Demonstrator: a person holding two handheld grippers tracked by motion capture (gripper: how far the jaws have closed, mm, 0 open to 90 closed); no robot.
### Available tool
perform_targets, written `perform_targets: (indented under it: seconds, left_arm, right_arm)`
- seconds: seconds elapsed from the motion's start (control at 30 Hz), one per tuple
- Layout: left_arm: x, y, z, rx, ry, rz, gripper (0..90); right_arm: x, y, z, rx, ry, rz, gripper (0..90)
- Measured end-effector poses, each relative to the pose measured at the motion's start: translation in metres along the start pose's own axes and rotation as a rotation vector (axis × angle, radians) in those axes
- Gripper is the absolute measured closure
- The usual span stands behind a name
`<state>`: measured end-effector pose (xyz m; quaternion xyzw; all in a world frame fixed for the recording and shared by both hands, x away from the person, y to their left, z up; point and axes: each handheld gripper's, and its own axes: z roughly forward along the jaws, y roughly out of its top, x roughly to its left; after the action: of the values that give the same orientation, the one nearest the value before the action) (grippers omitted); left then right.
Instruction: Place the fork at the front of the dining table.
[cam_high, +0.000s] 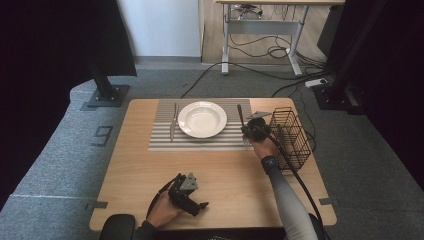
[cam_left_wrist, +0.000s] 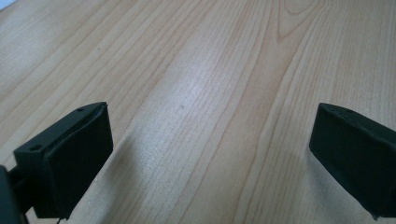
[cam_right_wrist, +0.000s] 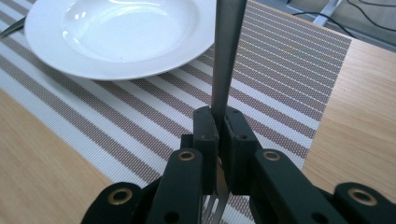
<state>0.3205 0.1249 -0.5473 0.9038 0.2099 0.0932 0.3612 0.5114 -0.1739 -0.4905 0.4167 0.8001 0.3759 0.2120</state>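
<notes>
I see a light wooden table (cam_high: 220, 175) with a striped placemat (cam_high: 200, 142) lying along its far edge, a black wire basket (cam_high: 292, 137) standing on the bare wood at its right edge, and its near half bare.

fork (cam_right_wrist: 227, 60): handle runs off the top edge of the right gripper view, tines mostly buried behind the right gripper (cam_right_wrist: 218, 126) where the jaws clamp it. plate (cam_right_wrist: 119, 35) cropped at top and left there. utensil (cam_right_wrist: 10, 29) left of the plate is just a sliver at the frame edge; in the high view it's too small to tell knife from fork. left gripper (cam_left_wrist: 210, 154) jaws cut off at the bottom corners. basket (cam_high: 291, 135) contents unreadable.
</notes>
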Motion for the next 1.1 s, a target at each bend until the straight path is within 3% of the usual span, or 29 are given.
perform_targets:
  seconds: [0.2, 0.63, 0.87, 1.1]
  left_arm:
    - [-0.002, 0.001, 0.003, 0.034, -0.003, 0.017, 1.4]
    - [-0.002, 0.000, 0.002, 0.036, -0.016, 0.016, 3.2]
    - [-0.001, 0.000, 0.002, 0.037, -0.022, 0.012, 3.5]
    - [-0.001, 0.000, 0.003, 0.037, -0.026, 0.005, 3.8]
  right_arm:
    - [-0.006, 0.003, 0.015, 0.022, -0.011, 0.006, 84.5]
    - [-0.015, 0.003, 0.042, 0.064, -0.028, 0.009, 84.8]
    - [-0.022, -0.002, 0.050, 0.074, -0.033, 0.057, 85.1]
    - [-0.028, -0.003, 0.058, 0.094, -0.051, 0.064, 85.3]
